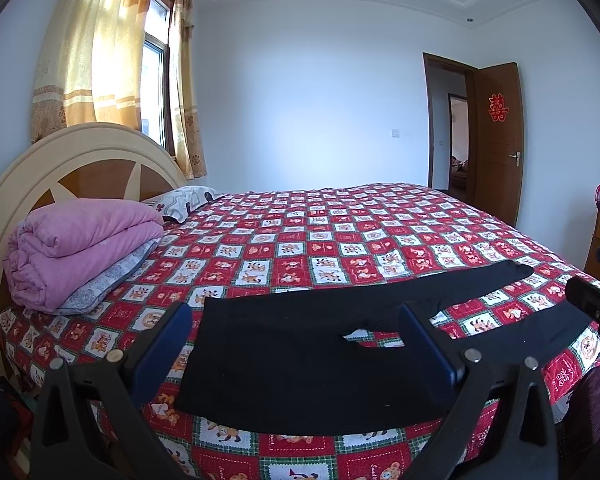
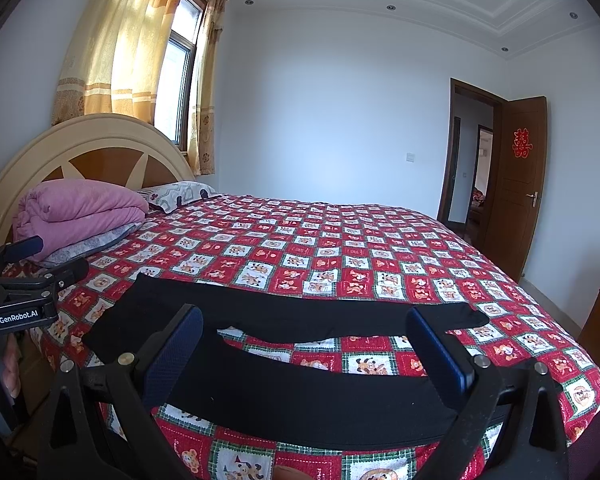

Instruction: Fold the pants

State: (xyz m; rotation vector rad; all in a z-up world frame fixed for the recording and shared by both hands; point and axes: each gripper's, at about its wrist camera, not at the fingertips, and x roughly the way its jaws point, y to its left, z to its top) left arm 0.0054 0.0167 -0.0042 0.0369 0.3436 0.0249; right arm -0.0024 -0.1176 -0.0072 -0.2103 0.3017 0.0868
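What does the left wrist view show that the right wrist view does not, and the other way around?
Only the left wrist view shows the right gripper at its right edge and dark clothes beside the bed at lower left.

Only the right wrist view shows the left gripper at its left edge, with a GenRobot.AI label.

Both show the black pants flat with legs apart on the checked bedspread, the pink quilt, the headboard, curtains and open door. Both grippers are open.

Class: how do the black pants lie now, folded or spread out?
Spread out: the black pants lie flat on the bedspread, both legs apart.
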